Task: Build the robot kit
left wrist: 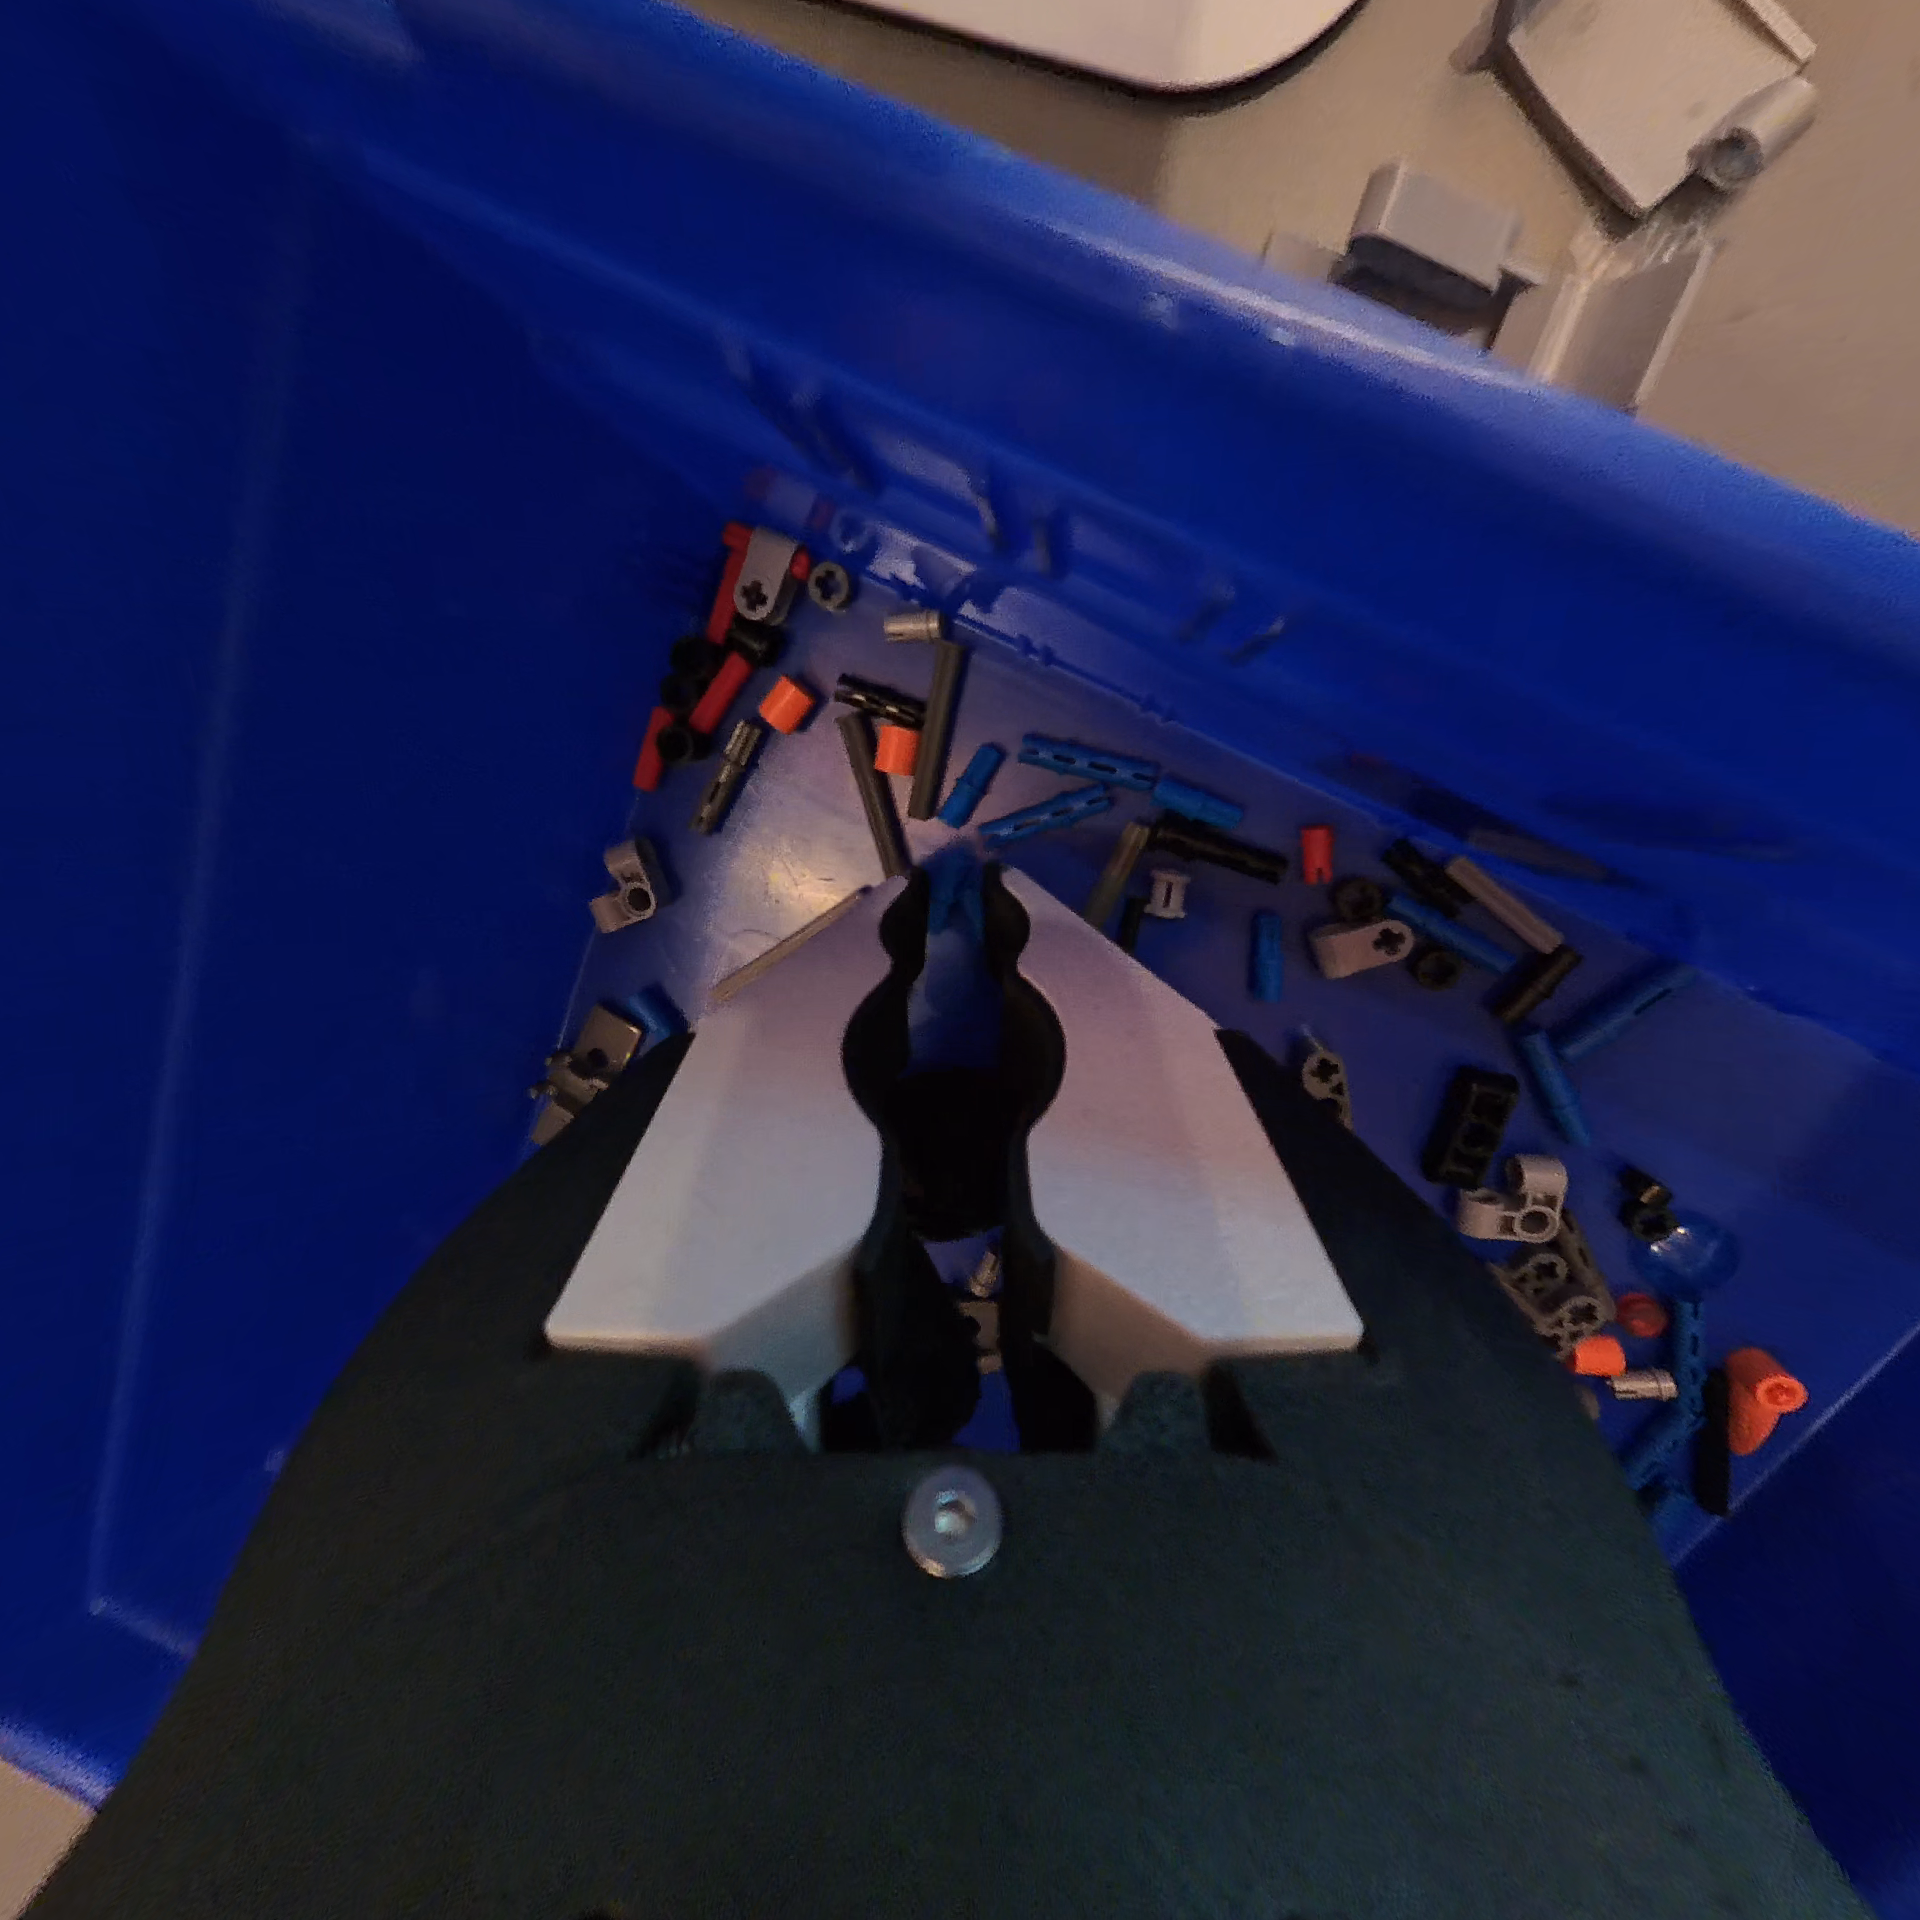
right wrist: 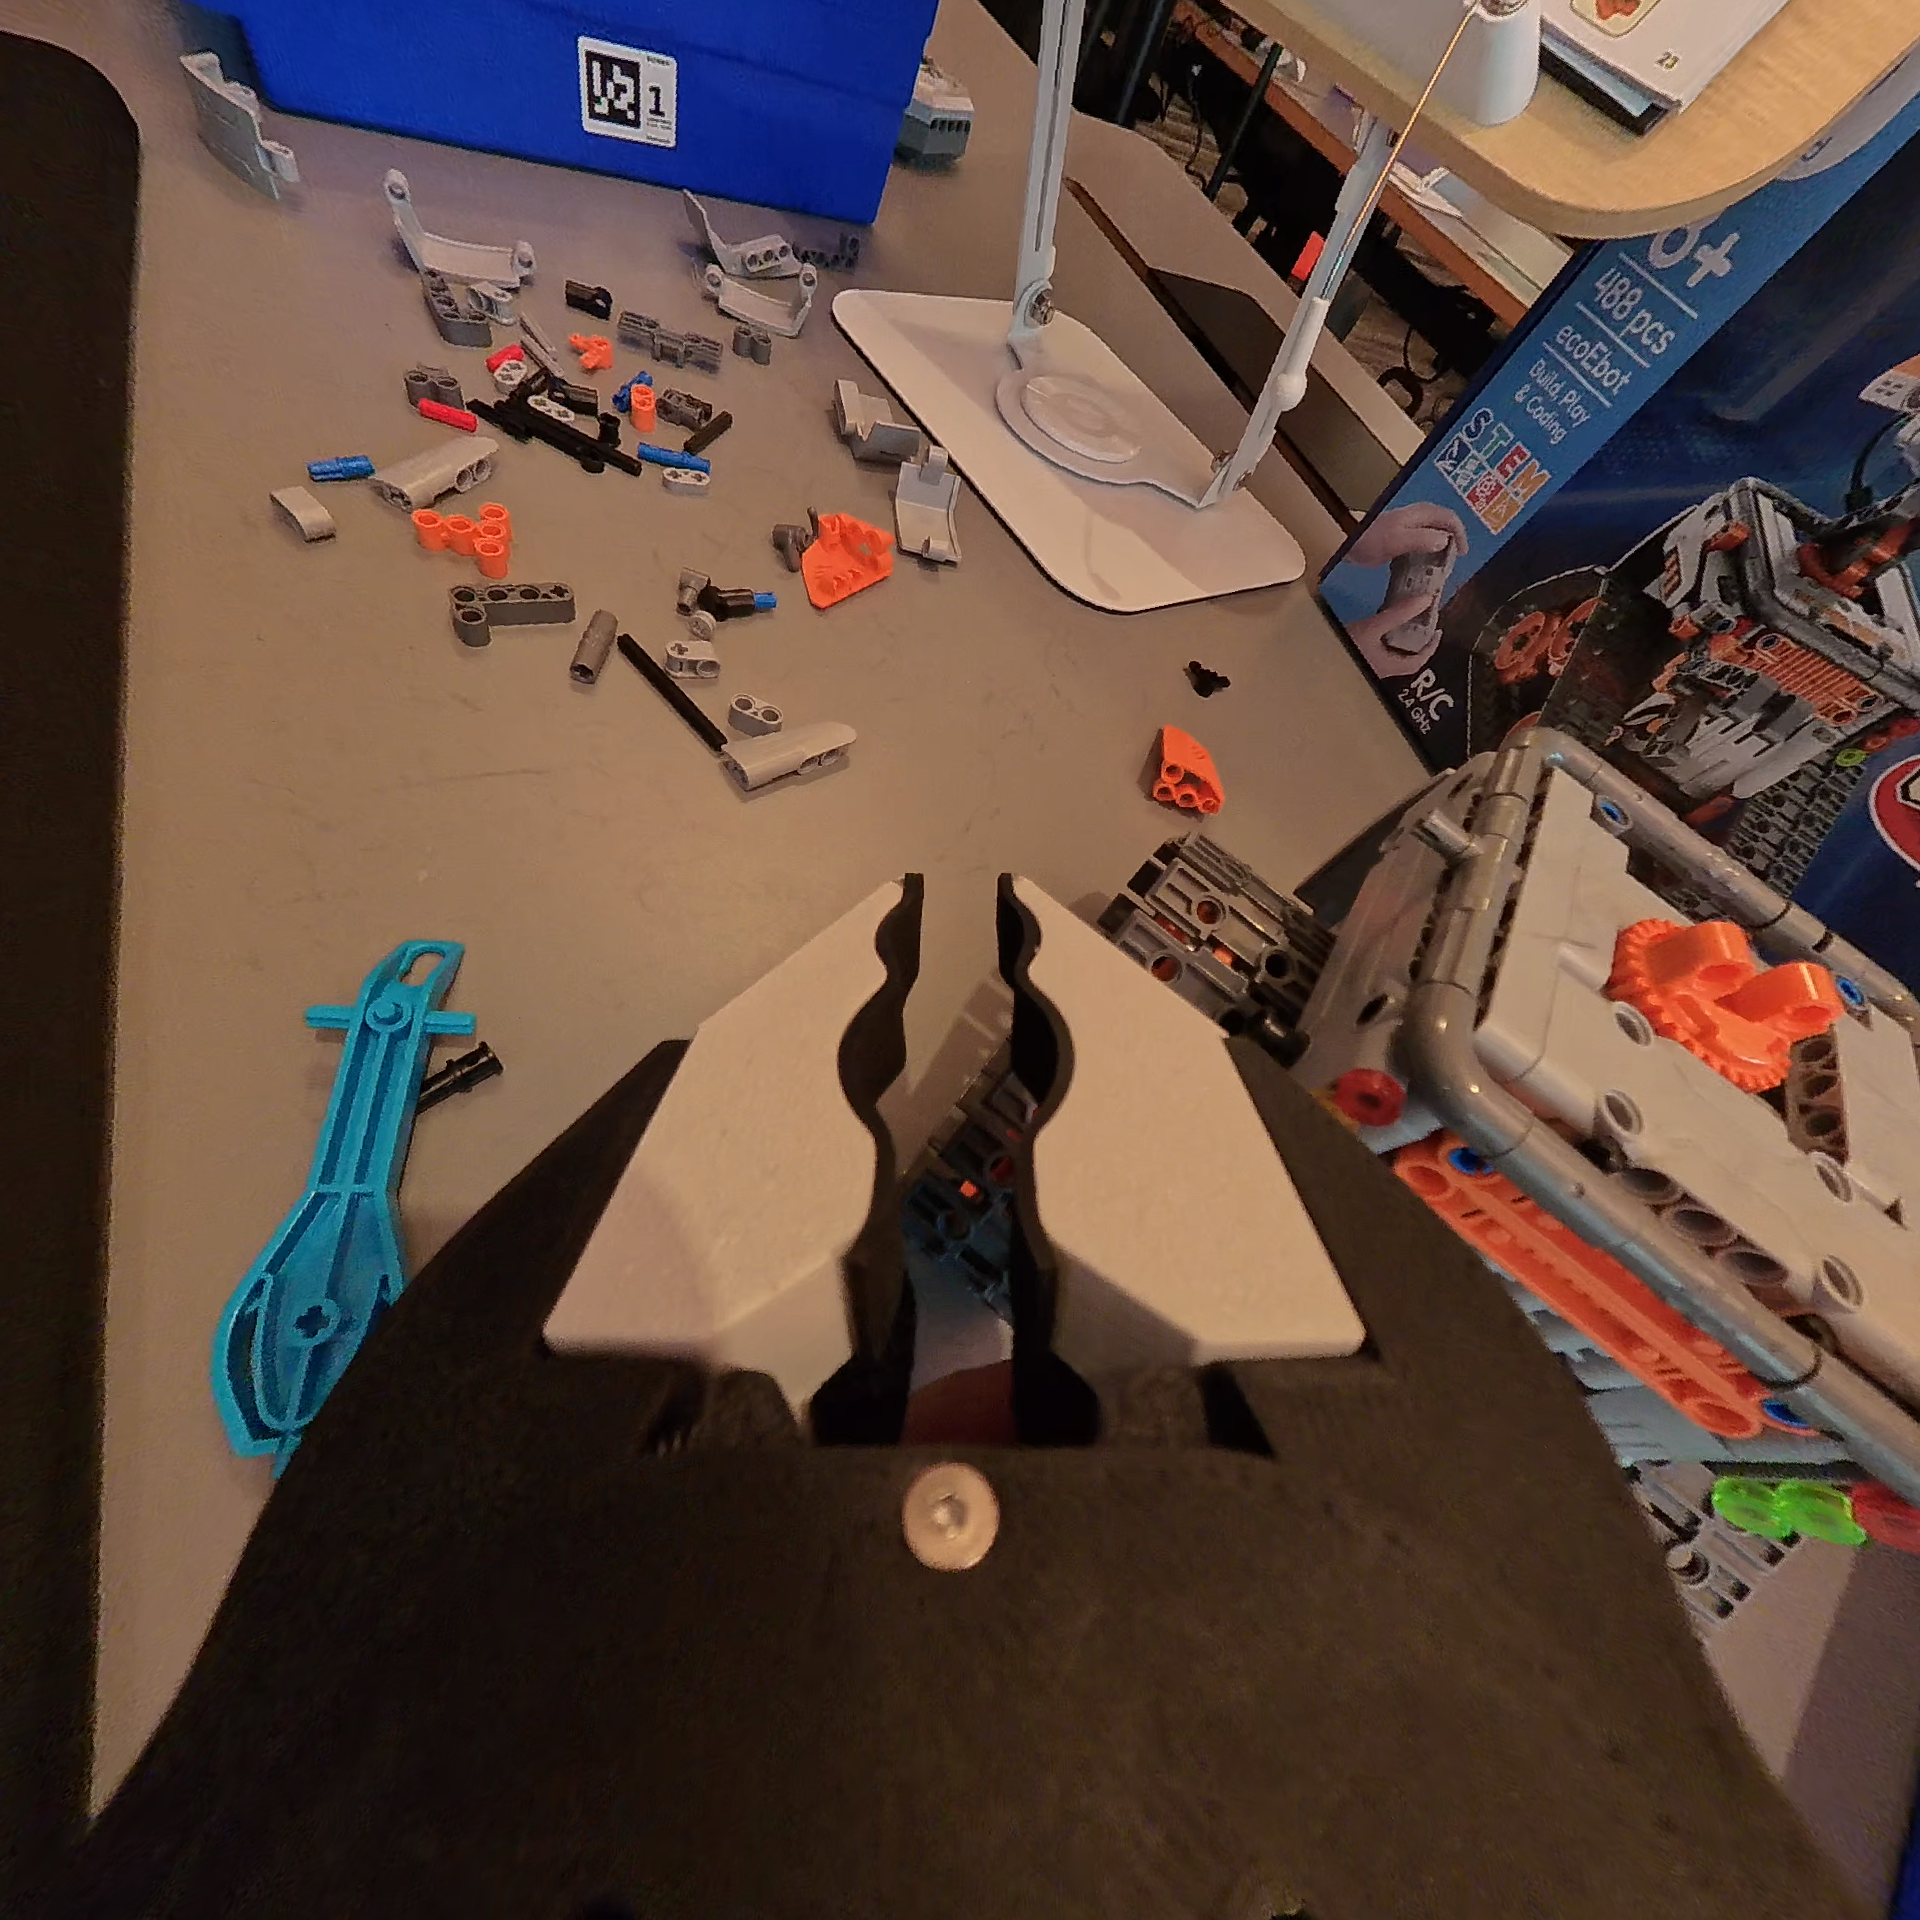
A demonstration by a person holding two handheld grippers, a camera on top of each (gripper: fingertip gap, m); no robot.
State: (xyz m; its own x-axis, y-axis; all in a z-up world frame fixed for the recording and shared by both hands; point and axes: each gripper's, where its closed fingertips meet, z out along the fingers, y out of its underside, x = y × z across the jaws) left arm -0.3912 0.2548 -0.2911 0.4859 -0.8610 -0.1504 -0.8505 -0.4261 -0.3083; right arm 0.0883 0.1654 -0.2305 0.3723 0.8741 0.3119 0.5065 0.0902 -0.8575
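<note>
My left gripper (left wrist: 951, 878) reaches down into a blue plastic bin (left wrist: 416, 520). It is shut on a small blue pin (left wrist: 948, 904) at its fingertips, just above the bin floor. Several loose black, grey, blue and orange pins and connectors (left wrist: 1039, 769) lie around it. My right gripper (right wrist: 958, 883) is low over the table. Its jaws are narrowly apart, with a grey and dark part (right wrist: 971, 1049) of a brick-built model (right wrist: 1621, 1122) between them; the model extends to the right.
Loose grey, black and orange building parts (right wrist: 509, 603) are scattered on the table ahead. A teal parts tool (right wrist: 332, 1195) lies at the left. A white lamp base (right wrist: 1091, 488), the set's box (right wrist: 1662, 468) and the blue bin (right wrist: 468, 73) stand farther back. There is about 50 cm between the tips of the two grippers.
</note>
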